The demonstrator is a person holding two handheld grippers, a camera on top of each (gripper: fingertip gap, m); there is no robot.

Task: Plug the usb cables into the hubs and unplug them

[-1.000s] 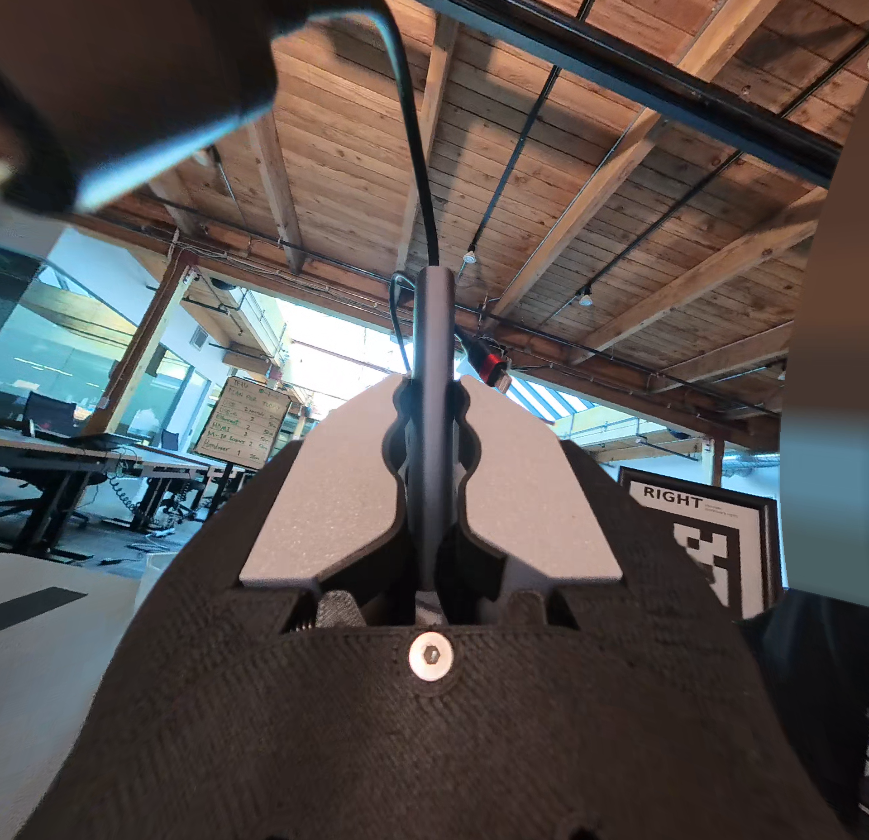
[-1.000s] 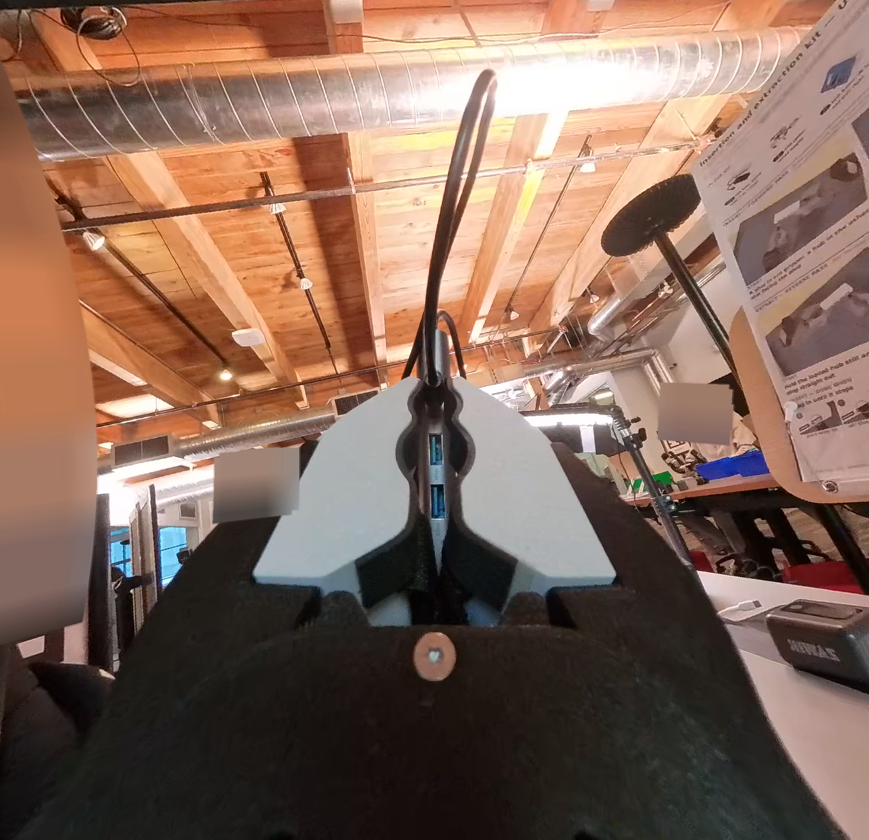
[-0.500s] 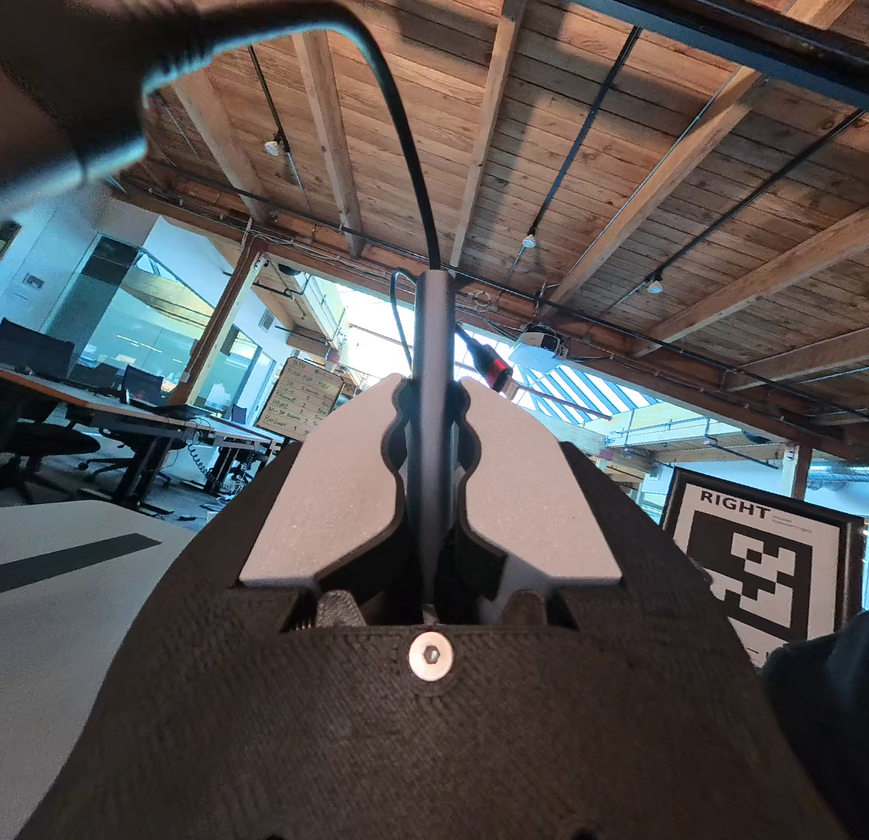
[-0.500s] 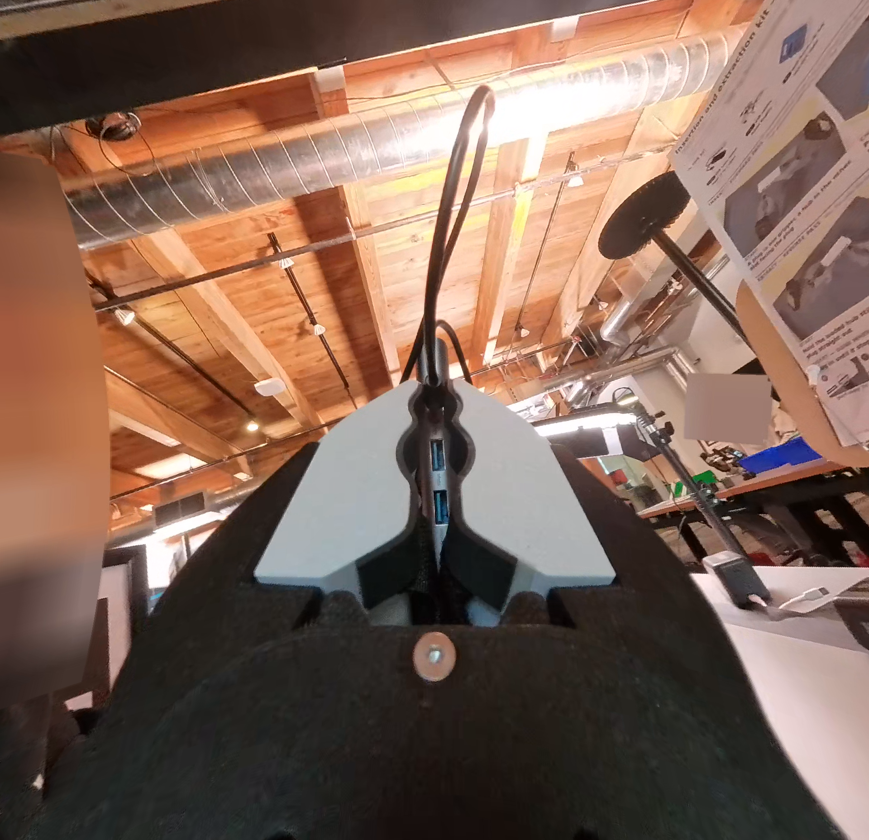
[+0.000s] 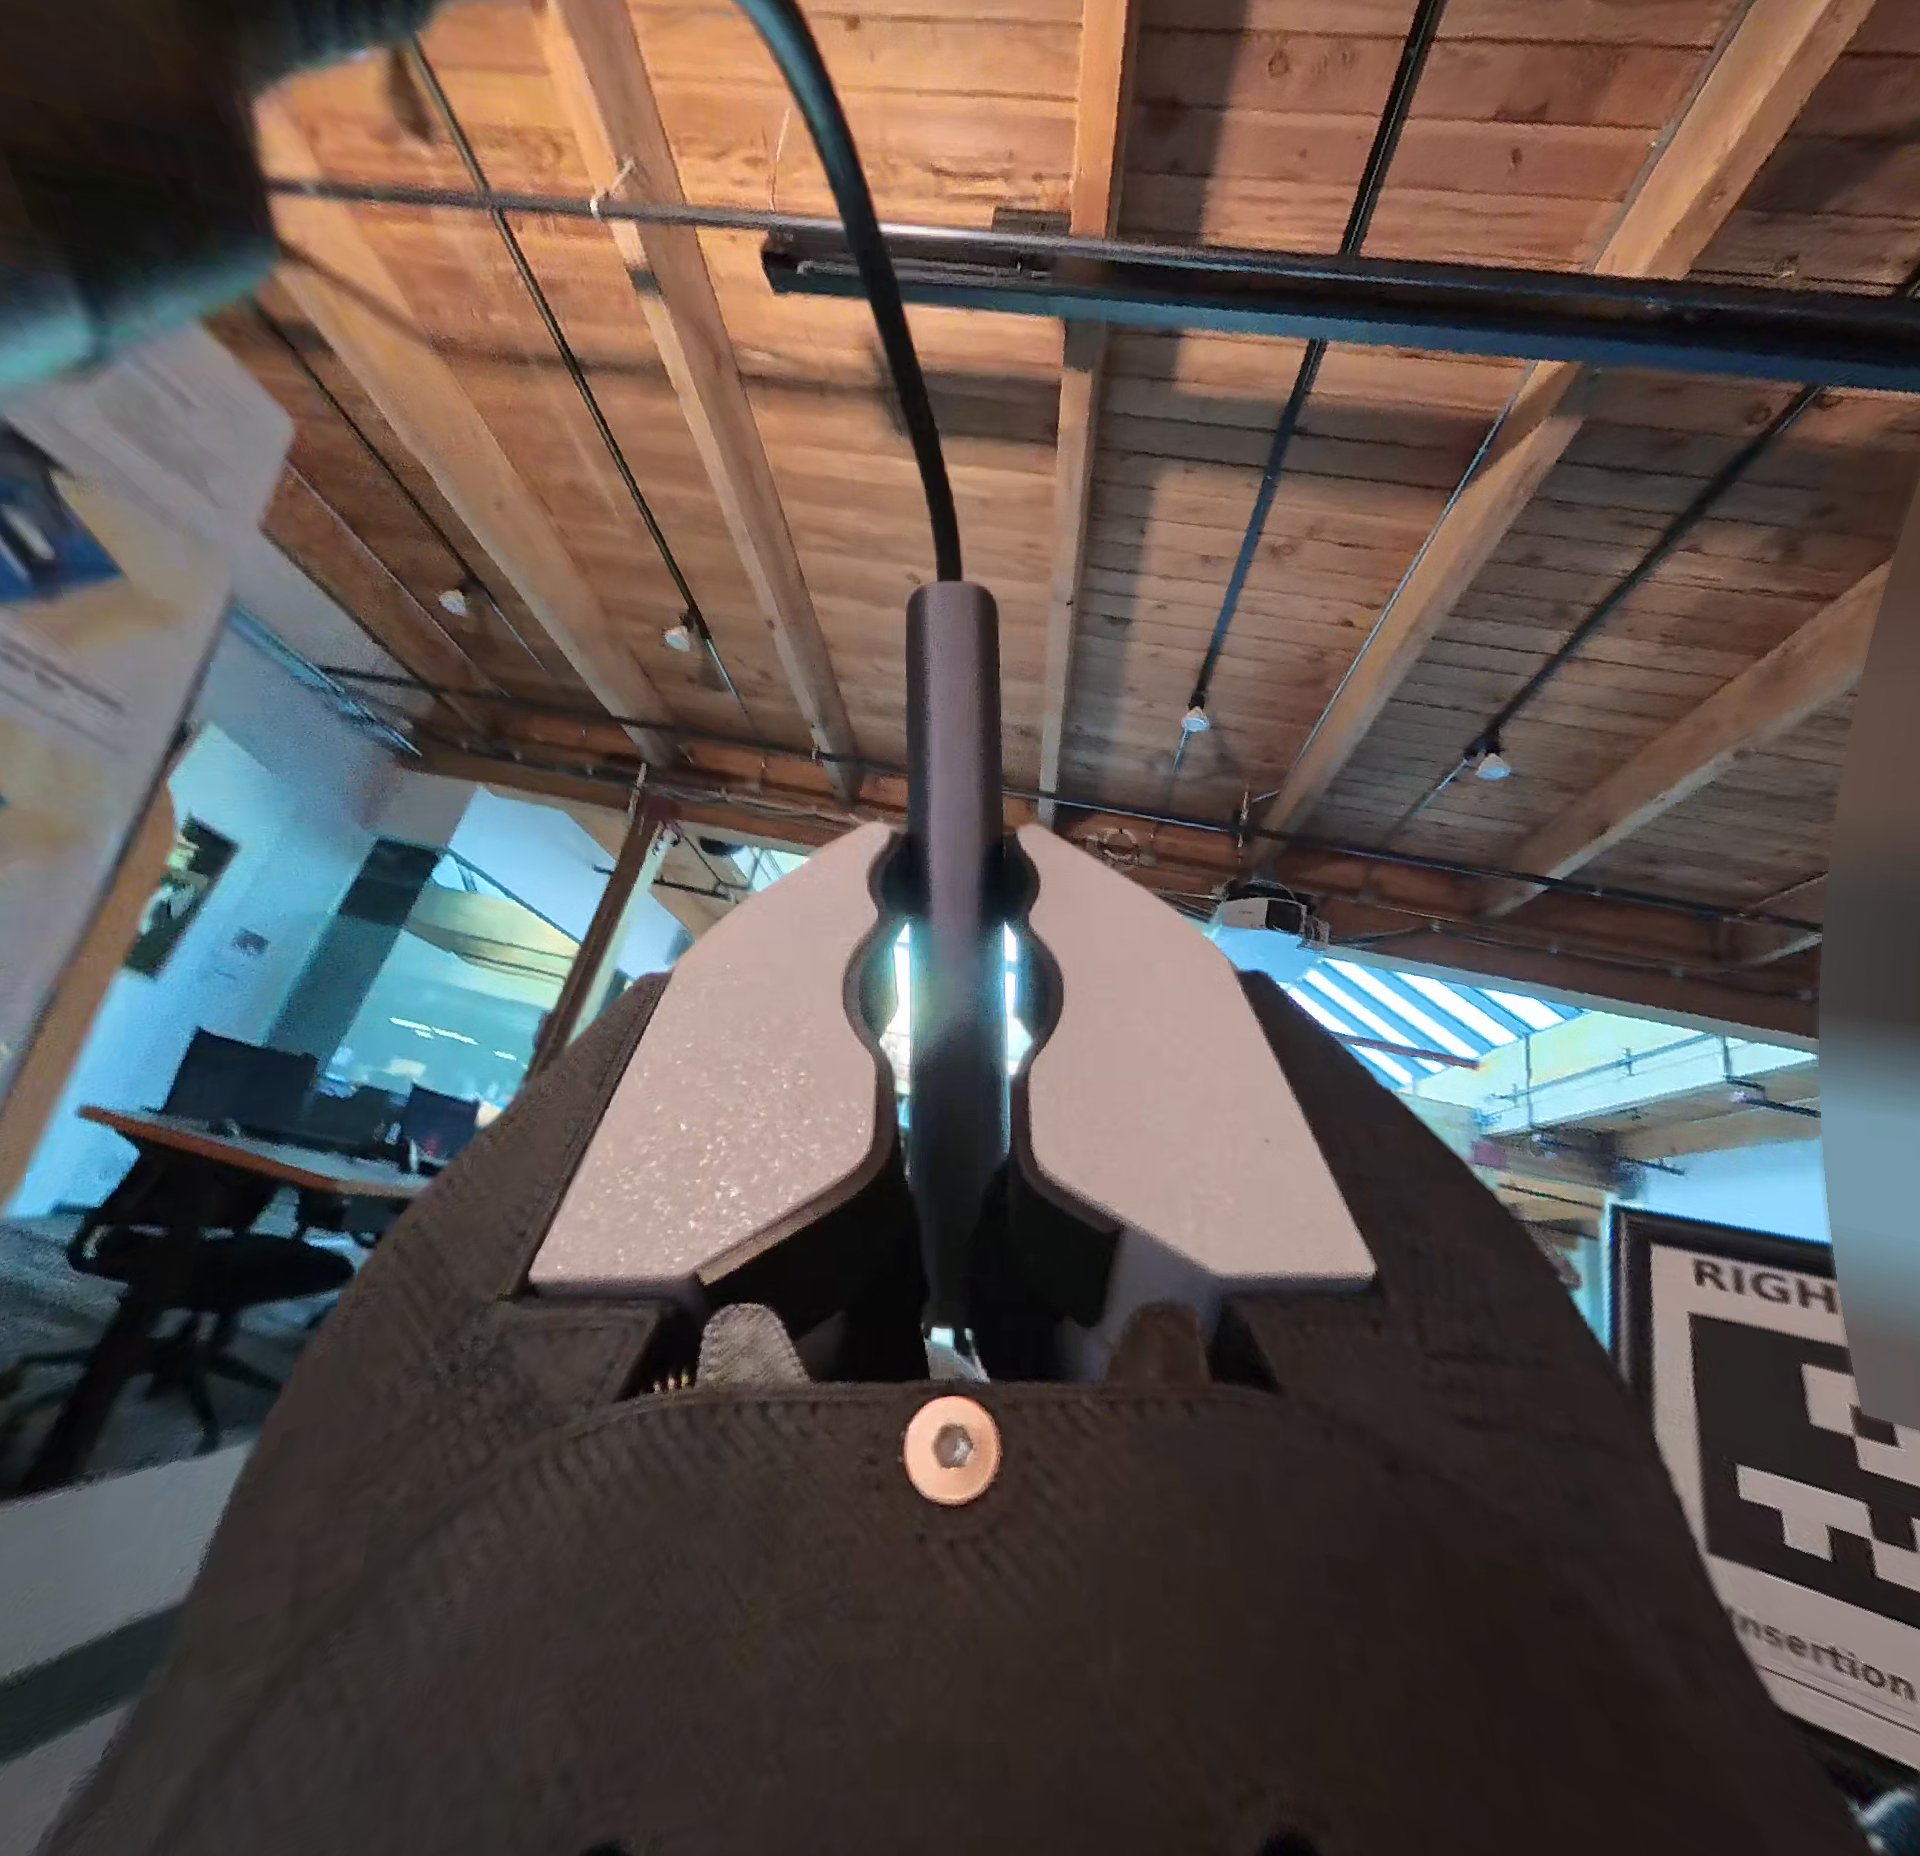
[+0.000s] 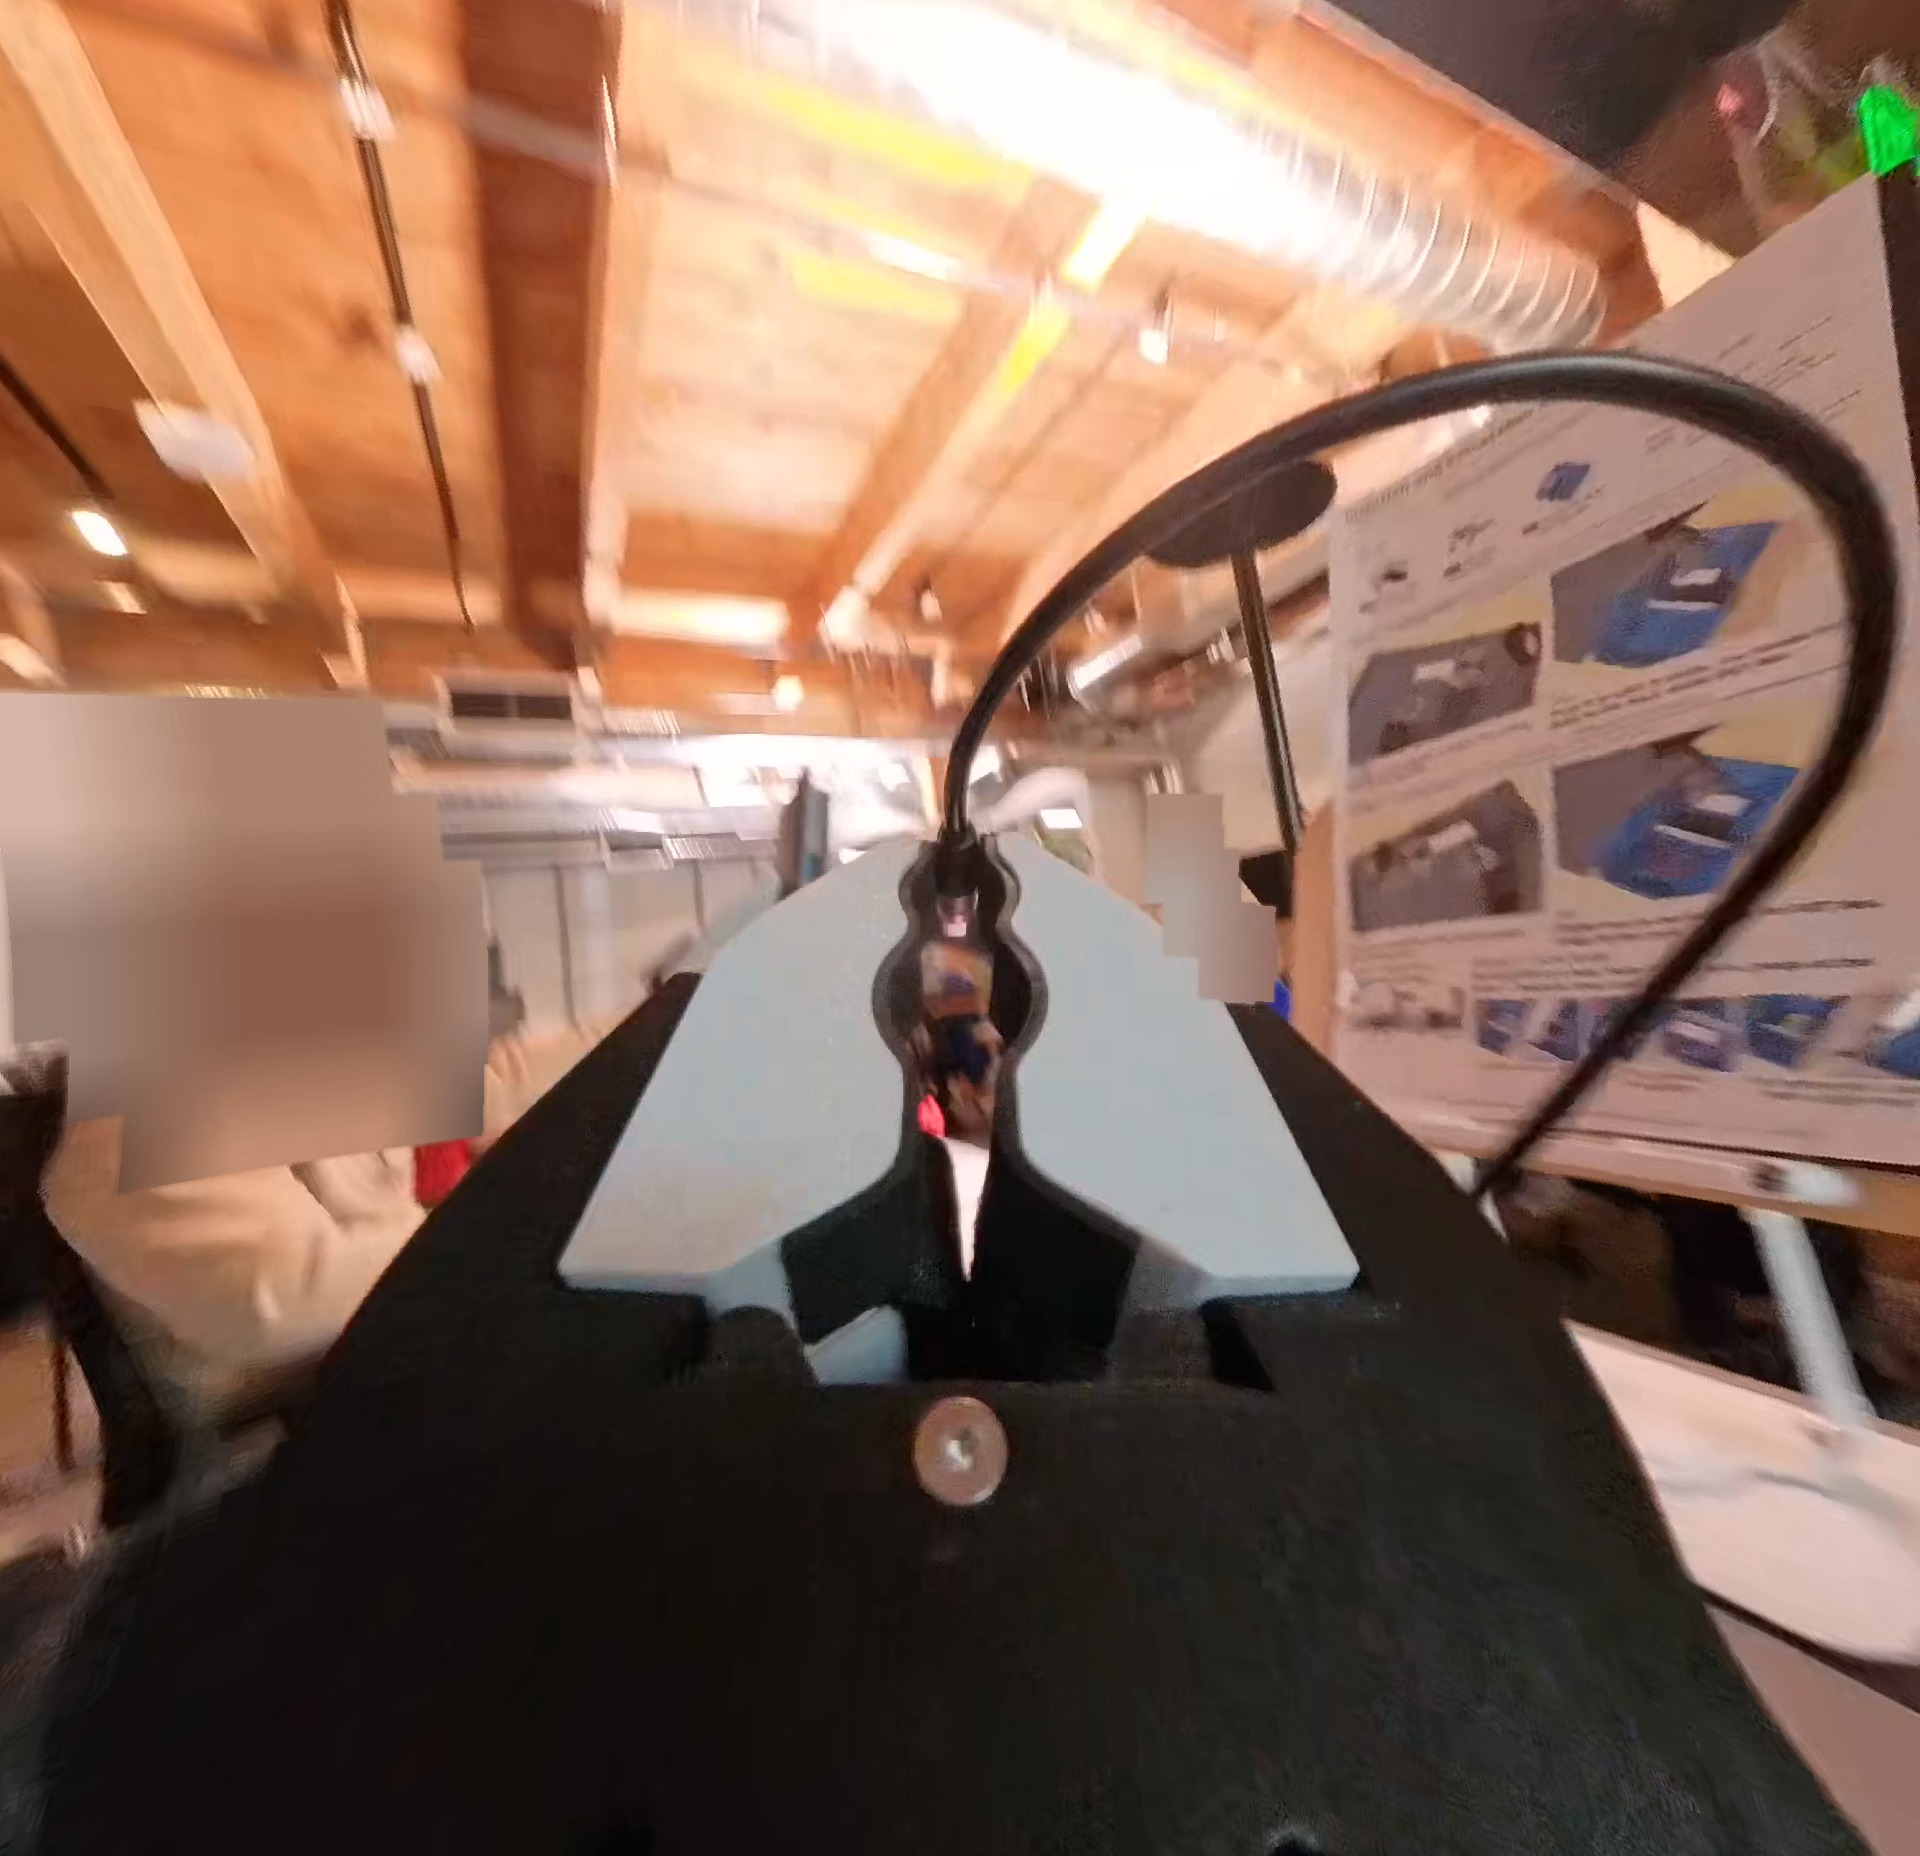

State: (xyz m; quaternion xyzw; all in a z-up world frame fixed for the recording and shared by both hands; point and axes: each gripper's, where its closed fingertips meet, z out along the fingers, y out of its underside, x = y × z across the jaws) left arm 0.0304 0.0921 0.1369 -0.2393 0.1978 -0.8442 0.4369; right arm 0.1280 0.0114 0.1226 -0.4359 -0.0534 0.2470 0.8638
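Hub and cable held apart, overhead
Left gripper pinches a dark USB hub; right gripper pinches a black cable's plug. Plug is out, judging by this; mating remains.

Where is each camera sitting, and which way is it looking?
Left wrist view: sits on the left gripper, looking along its fingers, tilted up at the wooden ceiling; its own black body and grey fingers show, shut on a dark hub.
Right wrist view: sits on the right gripper, facing up and forward past an instruction poster; its fingers are shut on a black cable. The picture is blurred.
Both share the wooden ceiling and a cable arching overhead.
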